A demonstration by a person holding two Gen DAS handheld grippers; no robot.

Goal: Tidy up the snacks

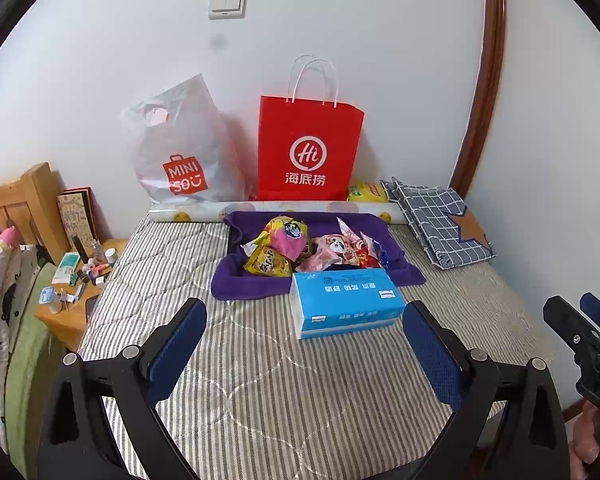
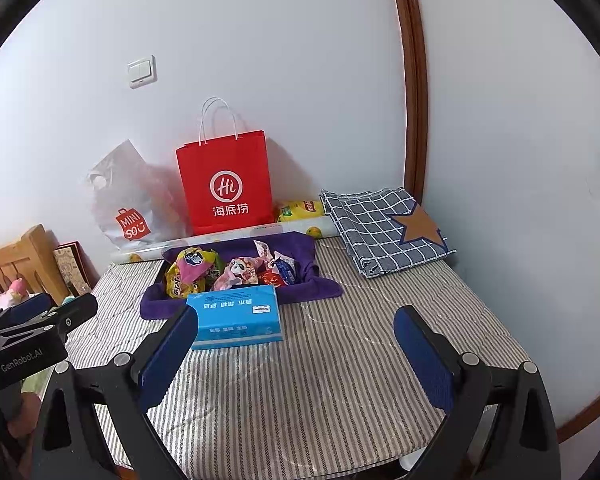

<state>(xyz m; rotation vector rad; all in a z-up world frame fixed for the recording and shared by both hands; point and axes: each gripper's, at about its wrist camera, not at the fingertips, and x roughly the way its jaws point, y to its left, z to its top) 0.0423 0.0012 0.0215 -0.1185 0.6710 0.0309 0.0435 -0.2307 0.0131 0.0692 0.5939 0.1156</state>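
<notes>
Left gripper (image 1: 305,344) spread wide, gripping nothing; right gripper (image 2: 296,350) likewise, both above striped mattress (image 1: 260,380). Ahead, blue tissue pack (image 1: 346,302), then crinkly snack packets (image 1: 300,250) — approx. six, yellow, pink, red — piled on purple cloth (image 1: 236,284). Two bags by wall: red (image 1: 308,148), grey (image 1: 180,148).

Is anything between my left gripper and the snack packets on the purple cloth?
Yes. The blue tissue pack lies on the striped bed cover directly ahead of the open left gripper, in front of the snack packets on the purple cloth. Reach over it or come in from the left.
</notes>
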